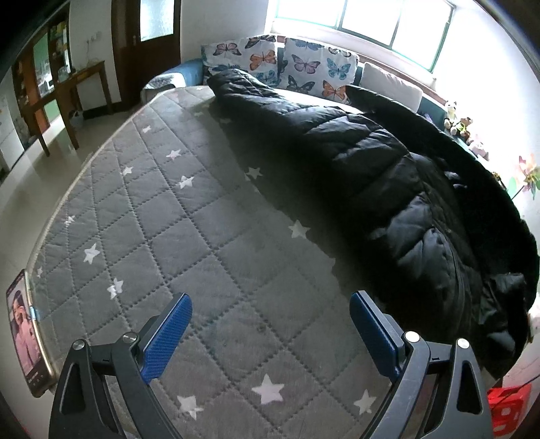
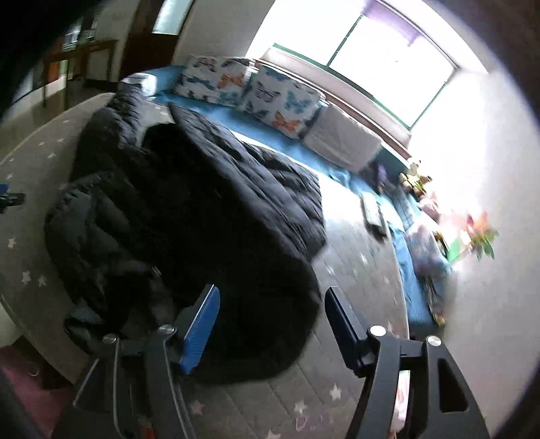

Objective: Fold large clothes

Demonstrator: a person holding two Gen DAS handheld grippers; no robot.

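Grey quilted mattress cover (image 1: 189, 236) with white stars fills most of left wrist view, bare across centre and lower left. Black puffer coat (image 1: 388, 175) lies on it, running from upper centre down the right side to lower right of that frame; in right wrist view same coat (image 2: 189, 209) sits centre-left, bulky, partly folded over itself, picture blurred. Window (image 1: 364, 23) across the top, bright. Butterfly-print cushions (image 1: 287, 64) along far edge of the bed, upper centre, plain white cushion (image 1: 391, 84) just right of them. Wooden table (image 1: 77, 91) upper left on the tiled floor. Phone (image 1: 27, 334) at lower left edge of the mattress, screen lit.

Left gripper (image 1: 270, 334) bottom centre, blue pads spread wide, nothing between them, over bare cover, apart from the coat. Right gripper (image 2: 271, 324) bottom centre of its view, jaws apart, coat's lower edge seen between them, pads not pressing on it.
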